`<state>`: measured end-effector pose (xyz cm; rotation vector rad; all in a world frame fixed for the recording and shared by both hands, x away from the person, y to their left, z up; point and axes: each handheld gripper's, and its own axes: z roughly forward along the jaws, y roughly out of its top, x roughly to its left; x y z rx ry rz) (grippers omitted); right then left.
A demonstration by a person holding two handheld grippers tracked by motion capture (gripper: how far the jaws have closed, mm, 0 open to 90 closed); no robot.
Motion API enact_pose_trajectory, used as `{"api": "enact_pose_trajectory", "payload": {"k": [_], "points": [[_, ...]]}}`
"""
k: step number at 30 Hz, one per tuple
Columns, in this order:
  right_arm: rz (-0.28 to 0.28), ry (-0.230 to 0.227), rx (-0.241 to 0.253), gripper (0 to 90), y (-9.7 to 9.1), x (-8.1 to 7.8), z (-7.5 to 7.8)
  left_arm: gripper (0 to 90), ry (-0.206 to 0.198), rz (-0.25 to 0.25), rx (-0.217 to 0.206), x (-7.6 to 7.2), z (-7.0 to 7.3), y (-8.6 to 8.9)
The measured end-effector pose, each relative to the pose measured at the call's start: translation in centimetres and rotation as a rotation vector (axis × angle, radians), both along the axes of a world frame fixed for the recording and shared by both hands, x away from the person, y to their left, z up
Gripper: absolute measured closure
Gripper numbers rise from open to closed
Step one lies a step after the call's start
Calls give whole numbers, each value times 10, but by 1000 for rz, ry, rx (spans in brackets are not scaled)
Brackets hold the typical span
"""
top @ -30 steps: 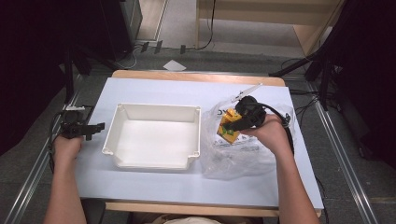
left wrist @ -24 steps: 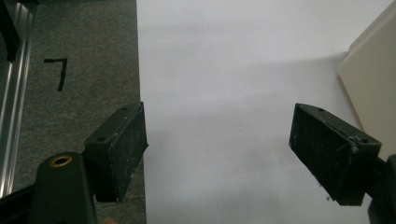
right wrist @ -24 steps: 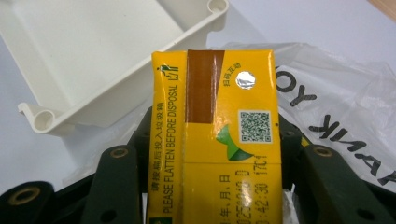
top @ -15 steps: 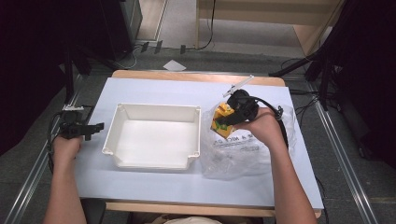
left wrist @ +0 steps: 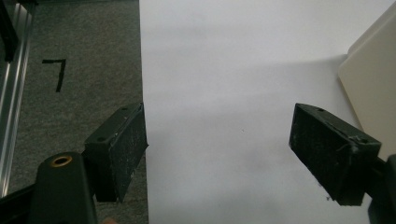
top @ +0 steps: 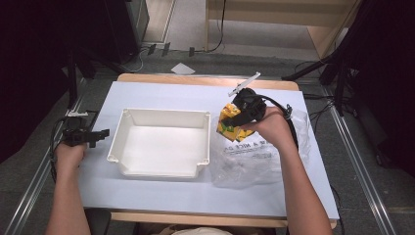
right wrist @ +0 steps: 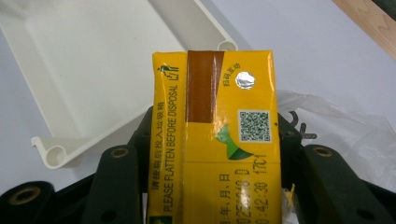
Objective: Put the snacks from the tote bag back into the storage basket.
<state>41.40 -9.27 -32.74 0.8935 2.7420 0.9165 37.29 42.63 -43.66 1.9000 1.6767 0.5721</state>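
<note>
High view: right gripper (top: 234, 119) clamps the yellow drink carton (top: 229, 124) above the clear plastic bag (top: 254, 159), beside the white plastic tray (top: 159, 167).
Left gripper view: left gripper (left wrist: 233, 154) idle, jaws apart over the white table (left wrist: 224, 70).
Right gripper view: carton (right wrist: 219, 140) squarely held; best carried level over the tray's rim (right wrist: 56, 154) before release.

We are seeing even overhead light falling on the white worktop (top: 195, 93), leaving it bright while the floor around all its edges is sinking into near black. The tray (top: 161, 117) is casting only a thin soft shadow along its near wall. In the left gripper view a faint grey shadow is spreading across the worktop beside the tray, and the nearest gripper parts are looking slightly soft. In the right gripper view the yellow carton (right wrist: 217, 140) is staying sharp, with glare glinting on its foil dot (right wrist: 244, 80) and brown strip. The clear bag (top: 259, 161) is catching small highlights.
</note>
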Motion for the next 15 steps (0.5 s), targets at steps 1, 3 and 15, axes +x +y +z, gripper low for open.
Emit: {"api": "enact_pose_trajectory", "payload": {"k": [1,3,15], "points": [[-1,1,2,524,0,0,1,213,-2,-7,-1,-1,0,0],[6,1,0,524,1,1,4,219,-6,-11,0,-1,1,0],[19,-4,12,524,16,8,19,333,-17,-25,-25,-1,1,1]]}}
